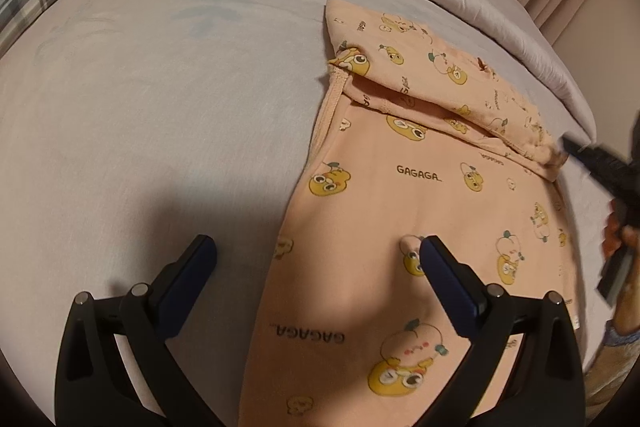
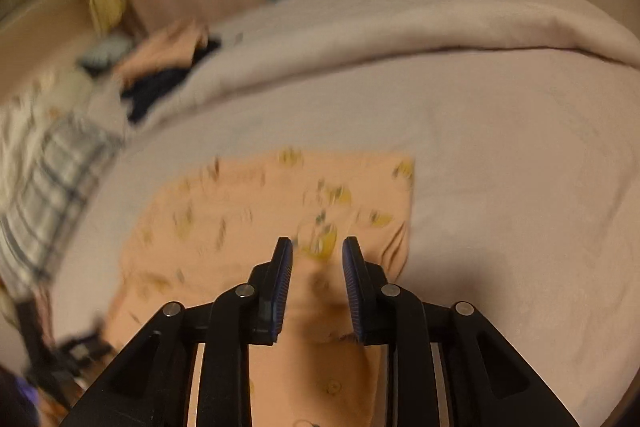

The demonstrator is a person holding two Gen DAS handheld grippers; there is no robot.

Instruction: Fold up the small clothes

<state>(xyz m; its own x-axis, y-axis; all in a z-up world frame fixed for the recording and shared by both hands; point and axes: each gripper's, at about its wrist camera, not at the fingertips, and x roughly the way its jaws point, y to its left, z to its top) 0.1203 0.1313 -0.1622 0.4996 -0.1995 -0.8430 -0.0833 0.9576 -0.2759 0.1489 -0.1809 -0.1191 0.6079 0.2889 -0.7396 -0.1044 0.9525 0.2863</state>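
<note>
Left gripper (image 1: 316, 247) hung released, jaws wide, over the peach printed garment (image 1: 420, 187), which lay on the bed (image 1: 160, 107) with its far end folded over. Right gripper (image 2: 316, 247) stood slightly parted above it, grasping nothing.

"GAGAGA" on peach garment (image 1: 420, 187).

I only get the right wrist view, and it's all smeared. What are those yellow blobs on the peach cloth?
Observer: Cartoon faces printed on the peach garment, along with the word GAGAGA.
Visitor: Is it folded yet?
Observer: Partly. A folded flap at its far end lies back over the body.
Visitor: Is anything gripping it on the other side?
Observer: No. The left tongs stand wide open over its near edge, gripping nothing.
</note>
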